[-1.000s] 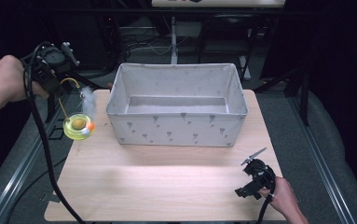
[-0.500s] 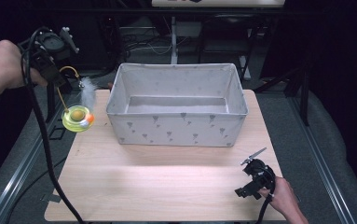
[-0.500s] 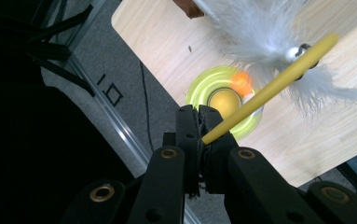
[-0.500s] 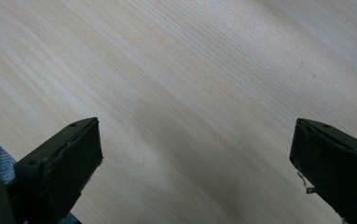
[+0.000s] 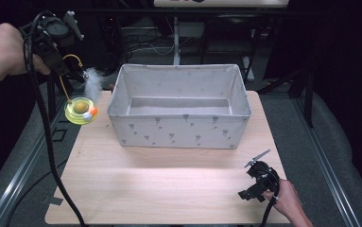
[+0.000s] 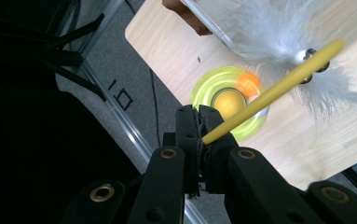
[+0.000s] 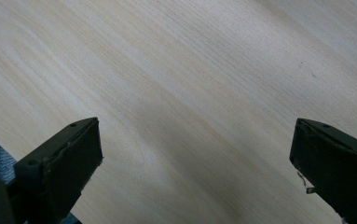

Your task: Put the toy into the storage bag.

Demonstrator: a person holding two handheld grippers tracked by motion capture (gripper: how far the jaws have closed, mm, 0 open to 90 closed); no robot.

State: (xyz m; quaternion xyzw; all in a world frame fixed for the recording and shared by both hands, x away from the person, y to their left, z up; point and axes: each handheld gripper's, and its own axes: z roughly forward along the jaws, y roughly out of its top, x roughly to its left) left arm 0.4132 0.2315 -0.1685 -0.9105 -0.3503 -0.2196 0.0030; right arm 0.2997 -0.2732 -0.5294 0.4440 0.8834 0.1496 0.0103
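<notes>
A cat toy hangs from my left gripper (image 5: 63, 71), which is shut on its thin yellow wand (image 6: 278, 77). The wand curves down to a yellow-green disc (image 5: 80, 110) that holds a yellow ball and a small orange one, with a white feather (image 5: 92, 80) beside it. The disc hangs in the air over the table's far left corner. In the left gripper view the jaws (image 6: 199, 114) pinch the wand's end, with the disc (image 6: 227, 100) and feather (image 6: 269, 28) beyond. My right gripper (image 5: 255, 182) rests open near the front right edge, over bare wood (image 7: 195, 93).
A grey fabric box (image 5: 181, 127) with a small printed pattern stands open at the back middle of the wooden table (image 5: 159, 184). A small brown thing (image 5: 111, 86) lies by the box's far left corner. Metal frame rails (image 5: 22, 161) run along the table's left side.
My left gripper has risen and drawn back, carrying the toy; the disc now hangs higher than before. The right gripper has stayed put.
</notes>
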